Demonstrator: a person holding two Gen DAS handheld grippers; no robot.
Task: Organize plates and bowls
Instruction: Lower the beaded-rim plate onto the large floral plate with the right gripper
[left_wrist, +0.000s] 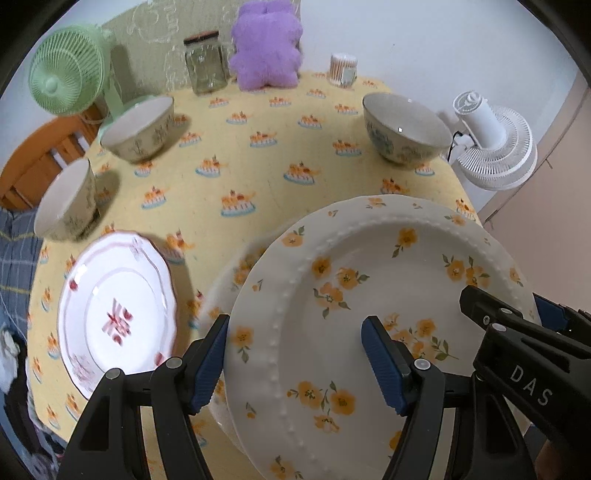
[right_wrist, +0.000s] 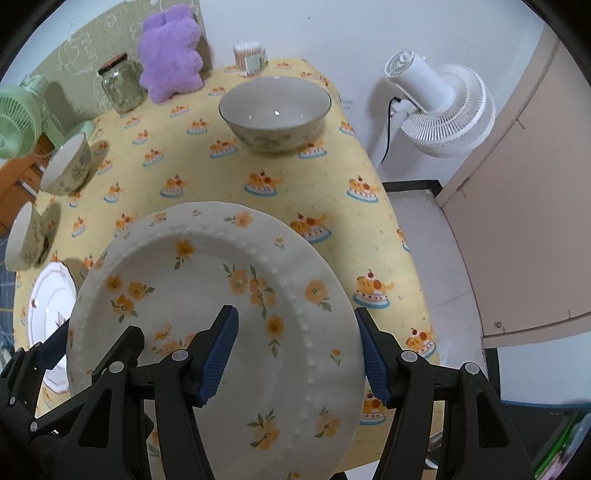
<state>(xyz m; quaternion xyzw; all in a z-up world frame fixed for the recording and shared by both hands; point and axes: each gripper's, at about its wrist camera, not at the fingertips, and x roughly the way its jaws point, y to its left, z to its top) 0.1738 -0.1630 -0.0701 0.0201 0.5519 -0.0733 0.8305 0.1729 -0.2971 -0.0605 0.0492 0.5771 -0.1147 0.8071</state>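
A white plate with orange flowers (left_wrist: 369, 295) lies near the table's front, also in the right wrist view (right_wrist: 207, 295). My left gripper (left_wrist: 295, 365) is open, its fingers straddling the plate's left rim. My right gripper (right_wrist: 295, 350) is open, straddling the plate's right rim; it also shows in the left wrist view (left_wrist: 517, 332). A white plate with red pattern (left_wrist: 118, 314) lies to the left. Two bowls (left_wrist: 140, 129) (left_wrist: 70, 201) stand at the left. A larger bowl (left_wrist: 406, 127) stands at the back right.
A glass jar (left_wrist: 205, 62), a purple plush toy (left_wrist: 266, 44), a cotton swab box (left_wrist: 343, 68) and a green fan (left_wrist: 66, 70) stand at the table's back. A white fan (left_wrist: 491, 144) stands off the right edge. The yellow tablecloth (left_wrist: 258, 166) covers the table.
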